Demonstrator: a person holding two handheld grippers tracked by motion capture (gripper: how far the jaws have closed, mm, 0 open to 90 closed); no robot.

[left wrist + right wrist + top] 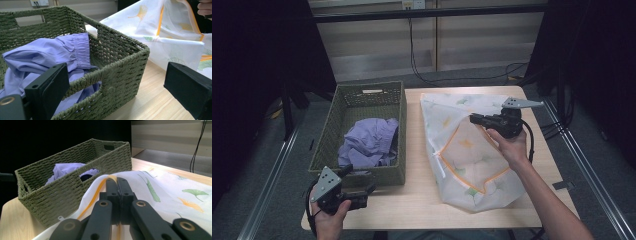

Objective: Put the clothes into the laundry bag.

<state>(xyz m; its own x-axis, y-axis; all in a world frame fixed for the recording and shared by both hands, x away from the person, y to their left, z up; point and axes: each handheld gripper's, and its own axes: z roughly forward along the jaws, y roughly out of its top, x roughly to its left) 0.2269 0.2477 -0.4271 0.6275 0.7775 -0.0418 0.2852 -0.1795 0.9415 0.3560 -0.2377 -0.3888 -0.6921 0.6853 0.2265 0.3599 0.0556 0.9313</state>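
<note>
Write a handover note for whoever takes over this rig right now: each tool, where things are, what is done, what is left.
Right tool: shut on the orange-trimmed edge of the laundry bag, holding that edge up off the table.
Left tool: open, empty, hanging at the near corner of the green woven basket.
Things: the purple garment lies crumpled inside the basket; the bag lies on the table to the basket's right.
Done: bag edge gripped and lifted.
Left, as it looks: take the garment from the basket with the left tool and put it into the bag.
</note>
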